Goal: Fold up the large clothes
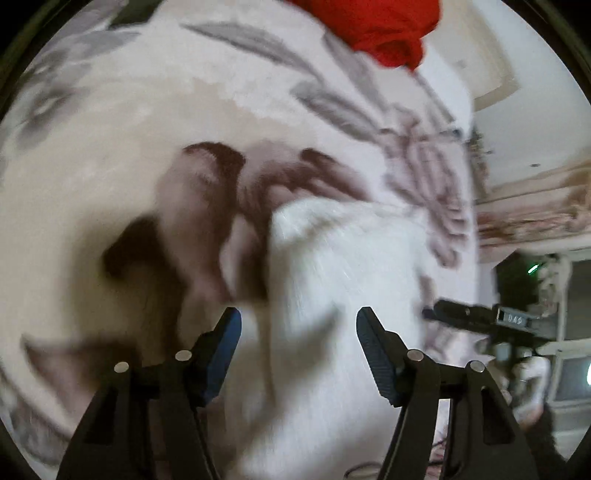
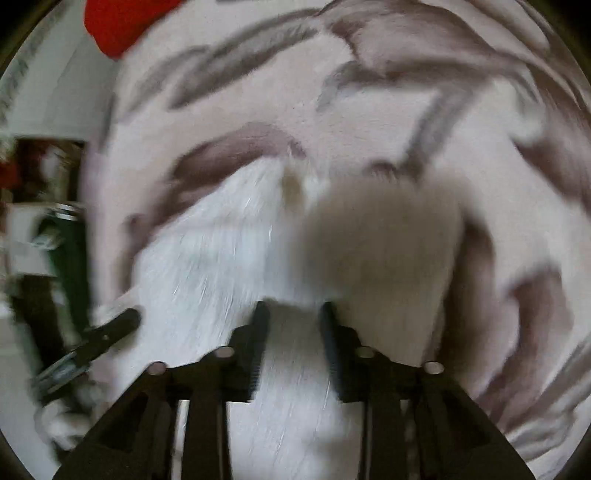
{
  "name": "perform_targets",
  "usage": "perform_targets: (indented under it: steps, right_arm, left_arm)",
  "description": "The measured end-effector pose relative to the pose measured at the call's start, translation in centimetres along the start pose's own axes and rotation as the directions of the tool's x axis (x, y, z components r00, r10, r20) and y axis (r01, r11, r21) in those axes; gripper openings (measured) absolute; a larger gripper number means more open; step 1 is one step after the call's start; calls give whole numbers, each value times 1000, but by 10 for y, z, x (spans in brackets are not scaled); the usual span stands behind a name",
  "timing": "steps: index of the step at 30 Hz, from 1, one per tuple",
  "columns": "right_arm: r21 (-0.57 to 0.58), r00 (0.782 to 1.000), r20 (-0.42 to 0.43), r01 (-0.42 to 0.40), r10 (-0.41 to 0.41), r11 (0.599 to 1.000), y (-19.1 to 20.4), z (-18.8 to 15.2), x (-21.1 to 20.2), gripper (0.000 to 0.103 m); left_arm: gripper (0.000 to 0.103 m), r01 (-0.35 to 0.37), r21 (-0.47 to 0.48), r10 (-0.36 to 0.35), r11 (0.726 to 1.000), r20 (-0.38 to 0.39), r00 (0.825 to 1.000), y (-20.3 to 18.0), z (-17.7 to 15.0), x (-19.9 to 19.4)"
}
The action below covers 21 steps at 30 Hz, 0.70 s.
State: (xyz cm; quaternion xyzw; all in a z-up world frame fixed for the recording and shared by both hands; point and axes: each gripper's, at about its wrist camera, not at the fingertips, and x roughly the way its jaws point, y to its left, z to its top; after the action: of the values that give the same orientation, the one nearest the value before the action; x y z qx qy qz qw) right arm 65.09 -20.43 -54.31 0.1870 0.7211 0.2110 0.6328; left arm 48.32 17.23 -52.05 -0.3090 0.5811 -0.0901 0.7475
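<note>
A white fluffy garment (image 1: 332,266) lies on a pale bedspread (image 1: 110,147) printed with grey and brown leaves. My left gripper (image 1: 299,325) hangs above it, open, its blue-padded fingers wide apart with only the cloth below showing in the gap. In the right wrist view the same garment (image 2: 207,251) fills the middle, and a blurred grey-brown patch (image 2: 380,236) covers its right part. My right gripper (image 2: 294,317) is open just over the white cloth and presses on nothing. Each gripper shows in the other's view: the right gripper (image 1: 476,321) at the garment's right edge, the left gripper (image 2: 118,325) at its left edge.
A red cloth (image 1: 388,29) lies at the far edge of the bedspread, also in the right wrist view as a red cloth (image 2: 118,22). Beyond the bed's right edge is a wall with ornate trim (image 1: 535,206). Dark green furniture (image 2: 62,258) stands beside the bed.
</note>
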Motion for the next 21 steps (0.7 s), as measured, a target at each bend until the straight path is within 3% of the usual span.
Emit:
perform_targets:
  steps: [1, 3, 7, 10, 14, 15, 16, 17, 18, 19, 20, 21]
  right_arm:
    - [16, 998, -7, -55, 55, 998, -8, -16, -11, 67]
    - [55, 991, -36, -123, 126, 991, -27, -66, -30, 69]
    - [151, 983, -99, -137, 153, 979, -66, -174, -38, 70]
    - [262, 966, -178, -135, 185, 956, -86, -257, -9, 70]
    - [356, 938, -250, -140, 239, 924, -90, -342, 52, 70]
    - [366, 931, -268, -139, 247, 920, -88, -355, 67, 70]
    - [373, 928, -268, -148, 259, 916, -85, -361, 78, 70]
    - [372, 930, -256, -158, 265, 915, -80, -365, 89, 70]
    - [356, 945, -222, -150, 240, 922, -75, -368, 92, 68]
    - [347, 961, -187, -130, 205, 929, -71, -370, 93, 44]
    - [349, 972, -167, -97, 163, 932, -72, -375, 89, 31]
    - [379, 981, -127, -86, 144, 921, -76, -379, 81, 26]
  left_arm:
    - [70, 16, -12, -15, 1000, 10, 1000, -2, -8, -10]
    - [71, 22, -61, -21, 998, 16, 1000, 3, -46, -36]
    - [71, -68, -147, 64, 987, -30, 998, 14, -122, -49]
    - [71, -130, -195, 109, 972, -116, 987, 36, -186, -31]
    - [71, -156, -199, 126, 968, -154, 980, 56, -233, -1]
    - [68, -179, -175, 157, 968, -137, 978, 55, -239, 5]
    - [46, -190, -140, 176, 972, -109, 978, 51, -244, 8]
    - [41, -184, -119, 174, 976, -92, 980, 47, -248, 6]
    - [34, -171, -103, 165, 980, -64, 984, 41, -252, 2]
    - [29, -144, -93, 140, 985, -44, 989, 36, -256, -4]
    - [29, -116, -87, 113, 989, -36, 993, 34, -260, -9]
    - [29, -93, -86, 91, 992, -35, 995, 34, -265, -11]
